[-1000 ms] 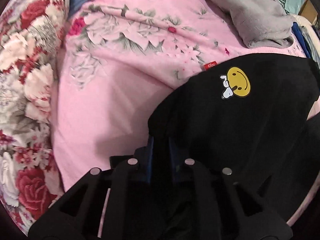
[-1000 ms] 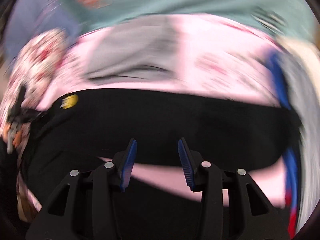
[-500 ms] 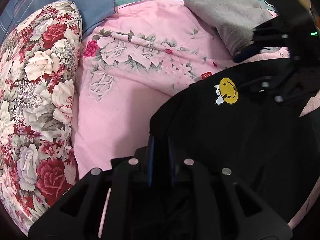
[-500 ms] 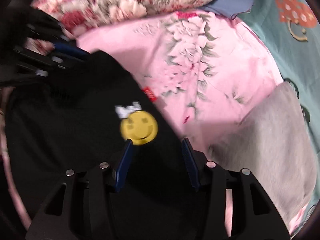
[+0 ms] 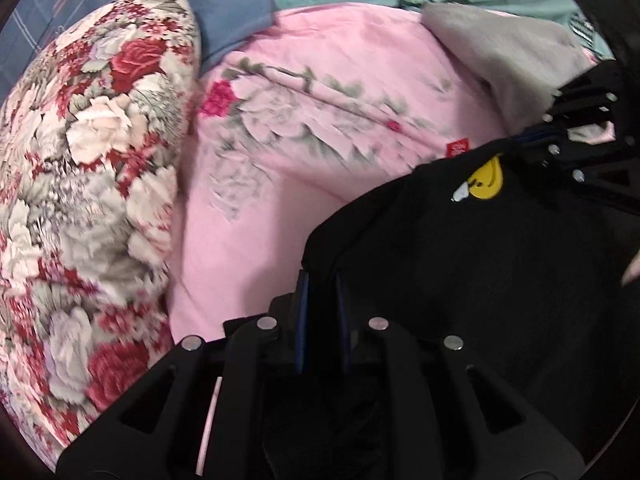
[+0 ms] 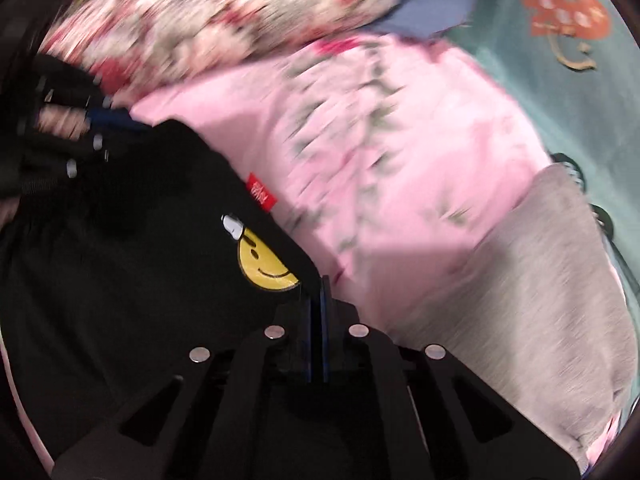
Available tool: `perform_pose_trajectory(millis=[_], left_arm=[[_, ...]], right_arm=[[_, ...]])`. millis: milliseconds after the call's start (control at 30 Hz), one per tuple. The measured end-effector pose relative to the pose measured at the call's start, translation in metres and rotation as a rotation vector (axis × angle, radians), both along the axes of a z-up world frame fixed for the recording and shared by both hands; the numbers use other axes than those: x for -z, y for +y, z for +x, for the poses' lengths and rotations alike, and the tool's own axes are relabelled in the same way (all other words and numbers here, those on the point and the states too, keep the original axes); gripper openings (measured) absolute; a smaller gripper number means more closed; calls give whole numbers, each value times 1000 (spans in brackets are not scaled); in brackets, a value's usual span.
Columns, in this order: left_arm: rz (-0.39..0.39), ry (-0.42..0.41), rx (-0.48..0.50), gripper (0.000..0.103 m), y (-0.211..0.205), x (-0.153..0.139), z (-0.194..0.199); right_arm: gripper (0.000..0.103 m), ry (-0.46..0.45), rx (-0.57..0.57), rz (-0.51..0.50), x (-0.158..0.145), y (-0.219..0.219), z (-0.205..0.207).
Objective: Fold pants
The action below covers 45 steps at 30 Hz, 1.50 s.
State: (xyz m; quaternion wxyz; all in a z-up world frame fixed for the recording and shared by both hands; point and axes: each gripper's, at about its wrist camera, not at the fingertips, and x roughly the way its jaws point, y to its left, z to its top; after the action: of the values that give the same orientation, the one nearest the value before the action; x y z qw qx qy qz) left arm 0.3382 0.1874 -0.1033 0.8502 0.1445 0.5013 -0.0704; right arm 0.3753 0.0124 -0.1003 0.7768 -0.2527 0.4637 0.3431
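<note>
Both claws pinch one edge of the black pants on the pink bedsheet — left claw at a corner, right claw beside the smiley patch. Thin bites may slip, or the sheet may lift — spoiling the fold.

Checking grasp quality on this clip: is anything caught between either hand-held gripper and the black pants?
Nothing visible. The left hand-held gripper pinches a corner of the black pants directly, and the right hand-held gripper clamps their edge beside the smiley patch.
</note>
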Motion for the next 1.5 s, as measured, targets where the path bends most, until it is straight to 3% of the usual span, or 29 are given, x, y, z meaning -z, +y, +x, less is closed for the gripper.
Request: perform_pose_trajectory(millis=[167, 233, 300, 400, 633, 800, 867, 967, 1067, 1200, 1500], left_arm=[[8, 83, -45, 13, 5, 29, 39], [34, 81, -41, 14, 1, 37, 42], [37, 74, -44, 14, 0, 35, 41], [-21, 52, -52, 14, 8, 16, 32], [-79, -63, -2, 13, 21, -38, -37], [-135, -84, 15, 10, 38, -49, -121], [-142, -74, 4, 3, 45, -40, -159], [-138, -44, -23, 2, 60, -20, -191], [-190, 7, -80, 2, 77, 4, -210], [-232, -3, -105, 2, 80, 15, -234], [-303, -29, -142, 1, 89, 15, -257]], right_arm=[[3, 12, 28, -80, 21, 18, 22], [3, 22, 34, -89, 28, 16, 26], [3, 34, 44, -79, 26, 15, 29], [3, 40, 50, -39, 7, 13, 28], [3, 32, -5, 103, -72, -1, -41], [3, 107, -44, 152, -87, 2, -118], [3, 162, -55, 151, -76, 9, -153], [3, 233, -39, 137, -48, 20, -198], [3, 273, -23, 127, -21, 31, -224], [4, 341, -9, 146, 9, 39, -243], [4, 328, -55, 150, 10, 54, -272]])
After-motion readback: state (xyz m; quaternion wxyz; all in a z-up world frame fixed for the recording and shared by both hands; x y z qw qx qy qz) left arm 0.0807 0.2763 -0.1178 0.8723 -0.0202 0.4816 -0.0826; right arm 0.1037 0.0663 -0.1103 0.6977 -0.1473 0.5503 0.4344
